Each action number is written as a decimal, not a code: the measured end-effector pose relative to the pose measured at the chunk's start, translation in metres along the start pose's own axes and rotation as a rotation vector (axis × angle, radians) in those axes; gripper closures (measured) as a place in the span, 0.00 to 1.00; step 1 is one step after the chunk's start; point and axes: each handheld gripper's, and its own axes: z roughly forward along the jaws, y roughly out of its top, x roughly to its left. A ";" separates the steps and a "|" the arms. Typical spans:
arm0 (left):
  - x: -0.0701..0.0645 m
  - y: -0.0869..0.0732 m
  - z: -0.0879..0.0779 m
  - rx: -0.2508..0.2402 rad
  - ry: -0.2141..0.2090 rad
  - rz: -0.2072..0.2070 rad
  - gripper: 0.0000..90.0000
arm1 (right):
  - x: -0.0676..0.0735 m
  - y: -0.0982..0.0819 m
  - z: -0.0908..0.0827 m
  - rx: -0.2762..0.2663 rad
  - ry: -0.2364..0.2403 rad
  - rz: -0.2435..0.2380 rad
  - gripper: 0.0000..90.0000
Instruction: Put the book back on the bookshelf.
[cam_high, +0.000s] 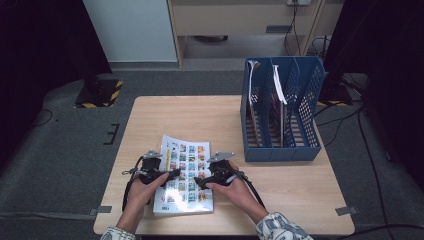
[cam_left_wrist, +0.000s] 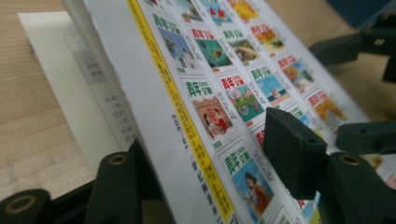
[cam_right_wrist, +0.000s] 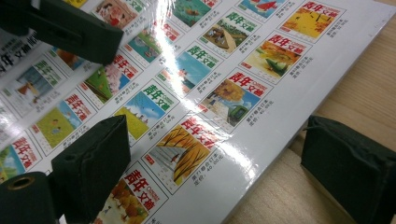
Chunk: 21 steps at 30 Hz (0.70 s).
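Note:
A magazine (cam_high: 185, 172) with a grid of small colourful cover pictures lies near the front edge of the wooden table (cam_high: 200, 115). My left gripper (cam_high: 171, 174) is at its left edge. In the left gripper view the cover (cam_left_wrist: 210, 93) slants up between the jaws of that gripper (cam_left_wrist: 205, 154), with one pad (cam_left_wrist: 289, 144) on the printed face and the other jaw underneath; I see no firm pinch. My right gripper (cam_high: 201, 181) stands open astride the right edge of the magazine (cam_right_wrist: 210, 84), one pad (cam_right_wrist: 93, 158) over the cover and the other on bare wood.
A blue three-slot file rack (cam_high: 282, 115) holding a few papers stands at the table's right rear. A white sheet (cam_left_wrist: 70, 93) lies under the raised cover. A person's hands hold both grippers from the near side.

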 end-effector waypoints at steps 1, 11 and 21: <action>-0.001 0.000 0.000 0.001 0.007 0.008 0.50 | 0.000 0.000 0.000 0.004 0.002 0.000 0.09; -0.005 0.002 -0.002 -0.044 0.033 0.006 0.72 | -0.001 0.000 0.000 0.002 0.004 -0.003 0.09; -0.013 0.002 -0.008 -0.103 0.049 0.053 0.85 | -0.001 0.000 -0.001 0.006 0.007 -0.006 0.09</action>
